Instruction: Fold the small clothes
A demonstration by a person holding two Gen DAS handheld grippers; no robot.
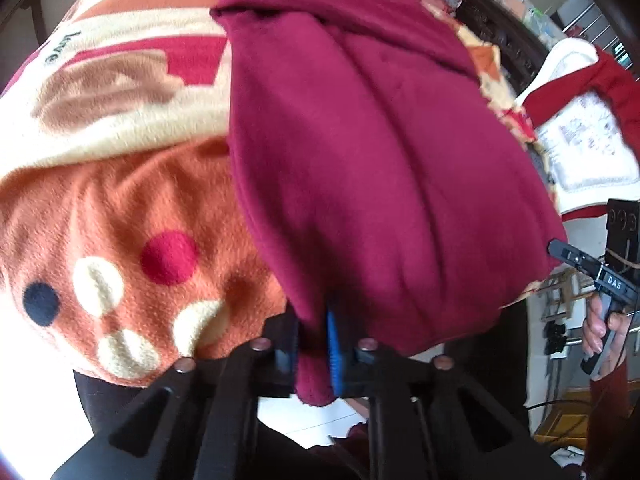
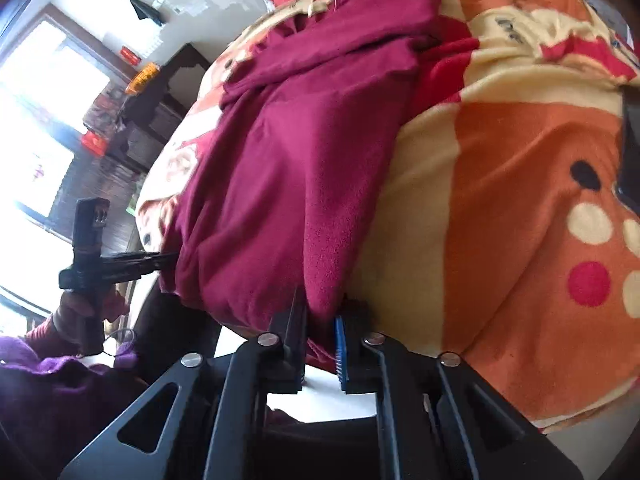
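Both near corners of the maroon garment (image 1: 384, 168) pinched: left gripper (image 1: 316, 344) clamped tight on a bunched fold at the hem, right gripper (image 2: 320, 344) likewise closed on the other corner. Garment spread lengthwise on the fleece blanket (image 1: 120, 208), near edge hanging just off the front, far end rumpled and doubled near a pale tag.

Risks, as judged: thick fleece slipping from one grip during the lift, leaving a crooked fold. Grabbing only the top layer, so the under layer stays behind. Uneven pull between the two sides, skewing the fold line. Garment dragging the blanket along, fleece clinging to fleece. Rumpled far end getting buried under the fold.

Surface soft and lumpy, orange and cream with spots and a cartoon print, sagging over the edge; no firm backing for creasing. Room cluttered: dark wooden furniture (image 2: 152, 120), bright window (image 2: 44, 92), another red-and-white cloth (image 1: 580, 128) off to the side.
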